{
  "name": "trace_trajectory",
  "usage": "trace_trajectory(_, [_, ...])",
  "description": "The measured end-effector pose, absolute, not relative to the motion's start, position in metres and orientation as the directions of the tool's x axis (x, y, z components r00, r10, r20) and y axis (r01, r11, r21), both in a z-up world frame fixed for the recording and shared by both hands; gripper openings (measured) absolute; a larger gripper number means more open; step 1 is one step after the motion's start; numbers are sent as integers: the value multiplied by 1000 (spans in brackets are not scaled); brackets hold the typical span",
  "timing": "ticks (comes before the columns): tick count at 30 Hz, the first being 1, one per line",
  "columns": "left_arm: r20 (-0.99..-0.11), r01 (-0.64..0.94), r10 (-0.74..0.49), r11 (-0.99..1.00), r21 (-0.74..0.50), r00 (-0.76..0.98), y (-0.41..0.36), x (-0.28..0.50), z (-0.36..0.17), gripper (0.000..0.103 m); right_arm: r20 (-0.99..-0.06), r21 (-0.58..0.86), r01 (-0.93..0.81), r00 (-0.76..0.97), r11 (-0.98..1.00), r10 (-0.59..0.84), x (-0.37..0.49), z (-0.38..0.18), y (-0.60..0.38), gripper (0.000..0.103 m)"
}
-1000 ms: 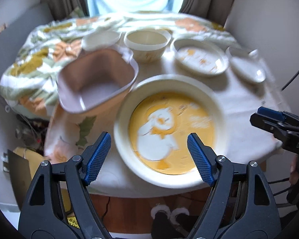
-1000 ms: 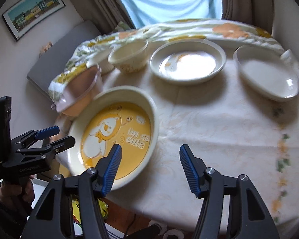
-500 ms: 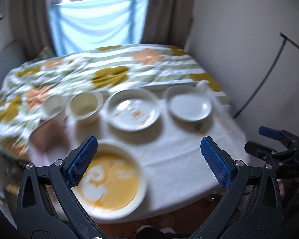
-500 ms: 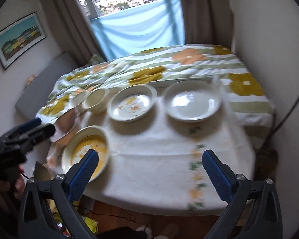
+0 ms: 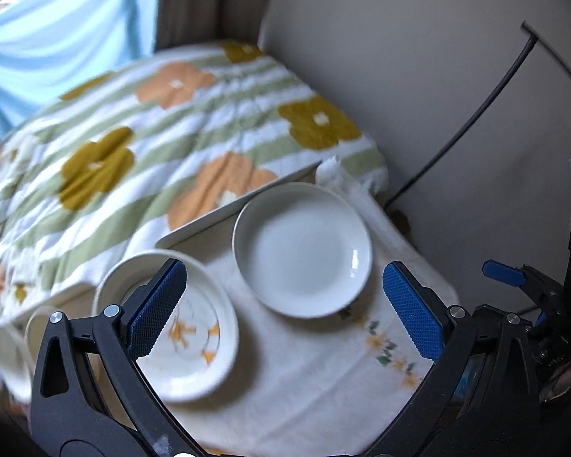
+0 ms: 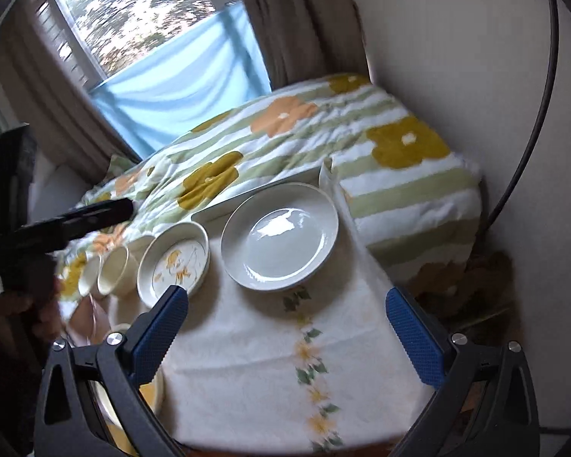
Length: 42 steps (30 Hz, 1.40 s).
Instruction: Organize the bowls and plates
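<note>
both the left tool point(image 5: 285, 308) and the right tool point(image 6: 287, 329) are held spread above the cloth-covered desk point(image 6: 255, 361); a flowered bed point(image 6: 285, 141) is seen behind the desk.

We count two plates: white plate point(image 6: 279, 245) at 12 o'clock, patterned plate point(image 6: 177, 261) at 10; two cups point(image 6: 112, 270) (blurred) farther left.

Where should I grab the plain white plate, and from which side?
Pinch the near rim of the plain white plate, one finger over the lip and one under. It lies flat; the near edge faces open tablecloth, while the floral bowl crowds its left.
</note>
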<state>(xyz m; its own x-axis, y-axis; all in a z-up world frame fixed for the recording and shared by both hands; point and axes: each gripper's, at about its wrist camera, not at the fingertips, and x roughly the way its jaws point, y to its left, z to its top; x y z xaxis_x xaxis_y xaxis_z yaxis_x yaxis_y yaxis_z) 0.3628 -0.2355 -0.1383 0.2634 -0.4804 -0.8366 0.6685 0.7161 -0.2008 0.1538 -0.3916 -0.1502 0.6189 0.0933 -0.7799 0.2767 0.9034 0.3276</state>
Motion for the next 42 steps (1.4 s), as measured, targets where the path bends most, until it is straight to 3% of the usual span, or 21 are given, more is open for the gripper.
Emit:
trace_trajectory(3, [-874,696,-446,690,-198,194,-258,397,-179,98,-807,337,339,584,878,84,177,-179,-401,103])
trace_trajectory(5, [-889,709,-432,674,-206,152,-265,409,-205,85,-824,347,372,559,861,91,191,-198,-404,102])
trace_trajectory(8, [-910,720,-404,657,-224,86,-276,429,-242,70,-849,347,412,520,843,95,207,-223,-406,83])
trace_trajectory(10, [-919,729,-390,645,-228,57,-282,438,-261,60,-858,366,434,499,823,118,217,-239,-408,64])
trace_trajectory(16, [-928,751,-372,615,-240,8,-291,447,-282,51,-873,379,478,470,792,134,233,-265,-410,40])
trace_trajectory(20, [-938,772,-346,597,-220,0,-295,446,-289,31,-879,371,496,460,786,125,239,-270,-411,31])
trace_trajectory(22, [-943,780,-333,591,-203,7,-296,446,-292,25,-883,365,511,456,778,115,238,-271,-412,26])
trace_trajectory(27, [-940,790,-341,580,-198,15,-295,445,-292,25,-893,348,532,440,771,100,241,-276,-416,16])
trace_trajectory(42, [-936,780,-342,606,-158,76,-289,436,-277,25,-874,338,478,479,811,81,239,-270,-410,16])
